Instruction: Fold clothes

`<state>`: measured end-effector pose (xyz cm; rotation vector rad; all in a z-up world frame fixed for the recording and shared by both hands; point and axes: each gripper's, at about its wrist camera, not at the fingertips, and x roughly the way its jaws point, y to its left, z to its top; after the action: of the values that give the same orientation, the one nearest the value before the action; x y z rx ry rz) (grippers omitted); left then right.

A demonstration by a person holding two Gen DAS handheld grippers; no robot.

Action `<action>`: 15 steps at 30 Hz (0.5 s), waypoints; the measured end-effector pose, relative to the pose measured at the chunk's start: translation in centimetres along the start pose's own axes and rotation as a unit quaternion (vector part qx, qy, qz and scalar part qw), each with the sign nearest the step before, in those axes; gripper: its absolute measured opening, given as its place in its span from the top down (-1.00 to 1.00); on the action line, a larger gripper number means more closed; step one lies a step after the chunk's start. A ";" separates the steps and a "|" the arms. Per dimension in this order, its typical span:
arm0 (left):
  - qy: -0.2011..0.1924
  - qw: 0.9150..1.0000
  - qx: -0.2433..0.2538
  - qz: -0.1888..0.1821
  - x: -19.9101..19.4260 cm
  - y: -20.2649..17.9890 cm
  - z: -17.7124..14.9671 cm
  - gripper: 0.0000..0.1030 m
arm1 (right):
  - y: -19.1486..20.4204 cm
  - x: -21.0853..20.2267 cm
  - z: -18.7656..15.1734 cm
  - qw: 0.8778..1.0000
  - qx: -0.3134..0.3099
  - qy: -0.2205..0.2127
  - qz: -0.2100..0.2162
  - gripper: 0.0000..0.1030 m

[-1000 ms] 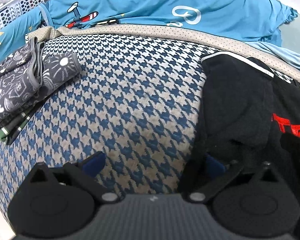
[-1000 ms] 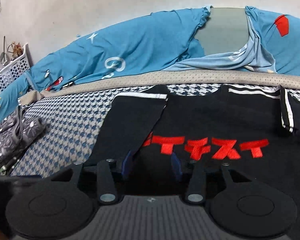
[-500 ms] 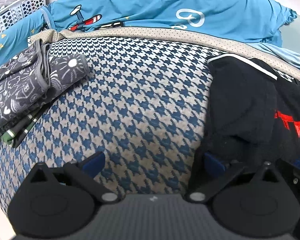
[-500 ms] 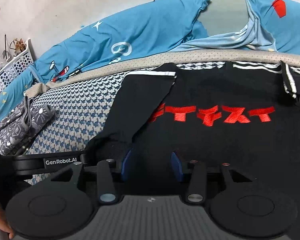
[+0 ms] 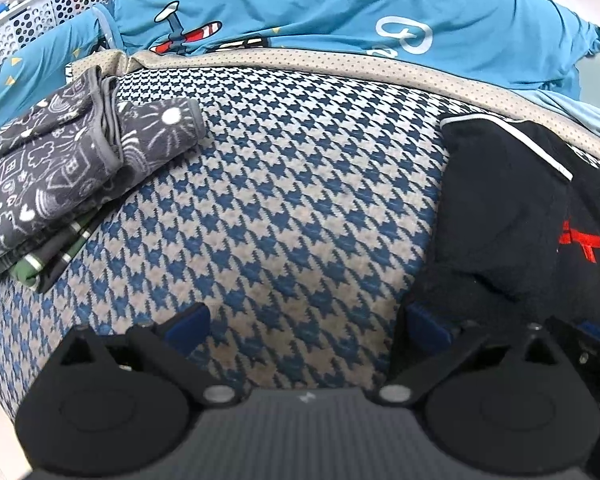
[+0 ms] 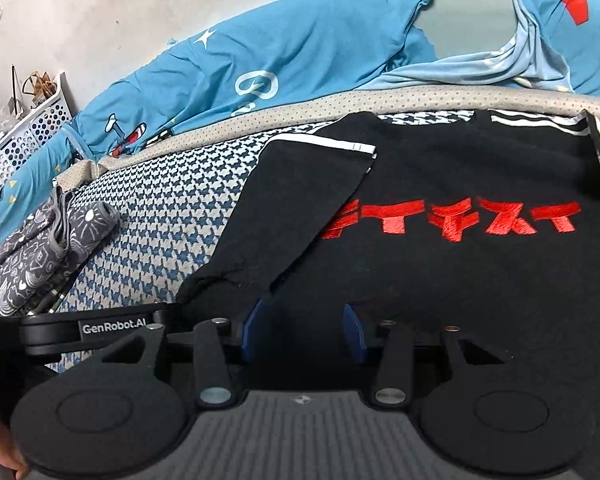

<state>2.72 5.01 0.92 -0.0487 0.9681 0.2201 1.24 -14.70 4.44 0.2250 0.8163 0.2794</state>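
On the houndstooth cover, both open grippers, left gripper and right gripper, have edged toward the black shirt hem; grasping follows.

A broad stretch of blue-and-beige houndstooth upholstery is lying bare straight ahead of the left tongs, giving open passage forward. To their left, a folded stack of grey white-printed fabric is blocking that side. To their right, a black garment with red lettering is covering the surface, its edge just beside the right blue pad. Beyond, rumpled blue printed bedding is closing off the far end, with a white perforated plastic basket standing at far left.
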 end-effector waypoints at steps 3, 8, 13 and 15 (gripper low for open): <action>0.000 1.000 -0.003 0.012 0.1 0.4 0.0 -1.00 | 0.2 0.2 -0.1 1.000 -0.001 0.004 -0.002 0.15; -0.002 1.000 -0.016 0.025 0.1 1.2 0.1 -1.00 | 0.4 0.2 -0.3 1.000 -0.004 0.010 -0.004 0.14; -0.005 0.999 -0.020 0.031 0.1 1.4 0.2 -1.00 | 0.2 -0.1 -0.4 1.000 -0.006 0.012 -0.005 0.05; -0.004 0.999 -0.020 0.031 0.1 1.3 0.2 -1.00 | 0.3 -0.1 -0.5 1.000 -0.004 0.014 -0.007 0.04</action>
<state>2.67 6.31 1.01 -0.0545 0.9575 0.2973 0.78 -14.40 4.27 0.2075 0.8430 0.2734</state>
